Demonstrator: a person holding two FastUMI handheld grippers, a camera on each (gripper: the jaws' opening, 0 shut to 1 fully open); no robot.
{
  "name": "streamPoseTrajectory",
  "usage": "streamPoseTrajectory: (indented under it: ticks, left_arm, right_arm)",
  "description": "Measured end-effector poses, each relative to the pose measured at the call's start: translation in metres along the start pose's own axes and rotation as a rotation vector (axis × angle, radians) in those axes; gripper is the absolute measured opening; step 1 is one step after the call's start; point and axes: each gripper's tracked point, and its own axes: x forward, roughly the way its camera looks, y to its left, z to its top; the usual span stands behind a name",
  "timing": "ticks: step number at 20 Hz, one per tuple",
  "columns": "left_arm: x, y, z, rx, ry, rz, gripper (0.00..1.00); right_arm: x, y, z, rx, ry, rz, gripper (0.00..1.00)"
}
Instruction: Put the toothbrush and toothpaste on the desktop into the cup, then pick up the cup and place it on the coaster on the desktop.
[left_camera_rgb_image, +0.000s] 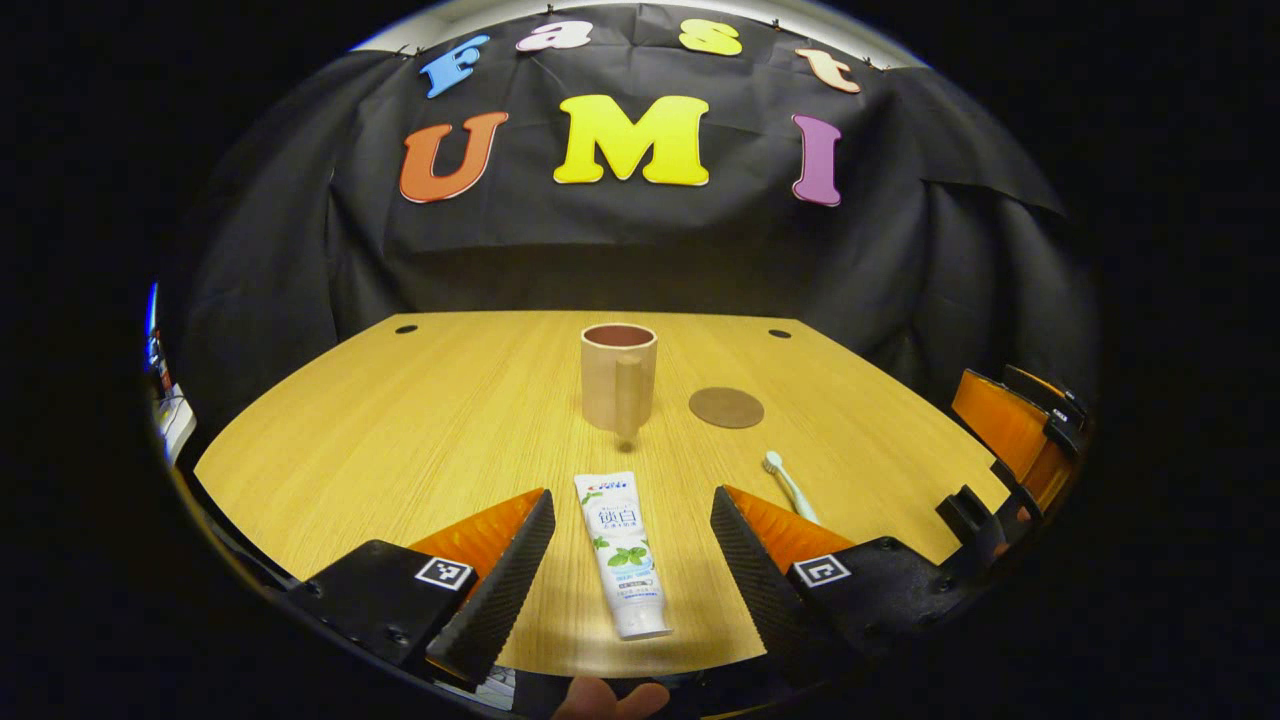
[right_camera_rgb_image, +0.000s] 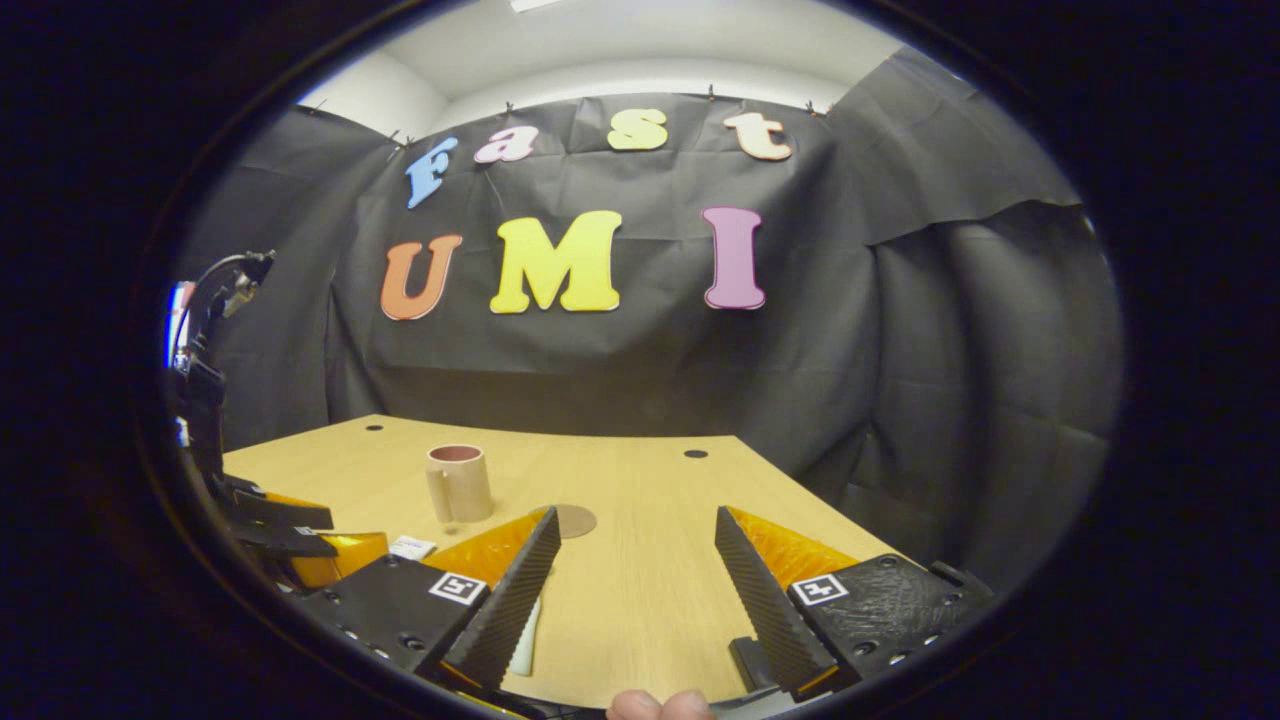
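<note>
Both grippers, left gripper (left_camera_rgb_image: 620, 560) and right gripper (right_camera_rgb_image: 632, 590), gape empty, the left straddling the toothpaste (left_camera_rgb_image: 625, 555) lying before the cup (left_camera_rgb_image: 618, 377), seemingly lined up to grasp it.

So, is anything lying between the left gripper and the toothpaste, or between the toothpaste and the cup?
Nothing visible. The white toothpaste tube lies flat on the wooden desk between the open left gripper jaws, and bare desktop runs from it to the beige handled cup.

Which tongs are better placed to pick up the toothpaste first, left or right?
Probably the left tongs: they are open, with the toothpaste tube lying on the desktop between their fingers. The right tongs are open over bare wood.
</note>
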Motion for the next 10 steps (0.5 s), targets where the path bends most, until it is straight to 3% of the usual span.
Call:
streamPoseTrajectory:
  ticks: [7, 10]
  left_arm:
    - [0.016, 0.001, -0.033, -0.063, 0.173, 0.009, 1.0]
    - [0.016, 0.003, -0.04, -0.044, 0.219, 0.03, 1.0]
  right_arm:
    - [0.004, 0.001, -0.019, -0.016, 0.04, 0.008, 0.94]
    - [0.006, 0.003, -0.025, -0.015, 0.061, 0.022, 0.95]
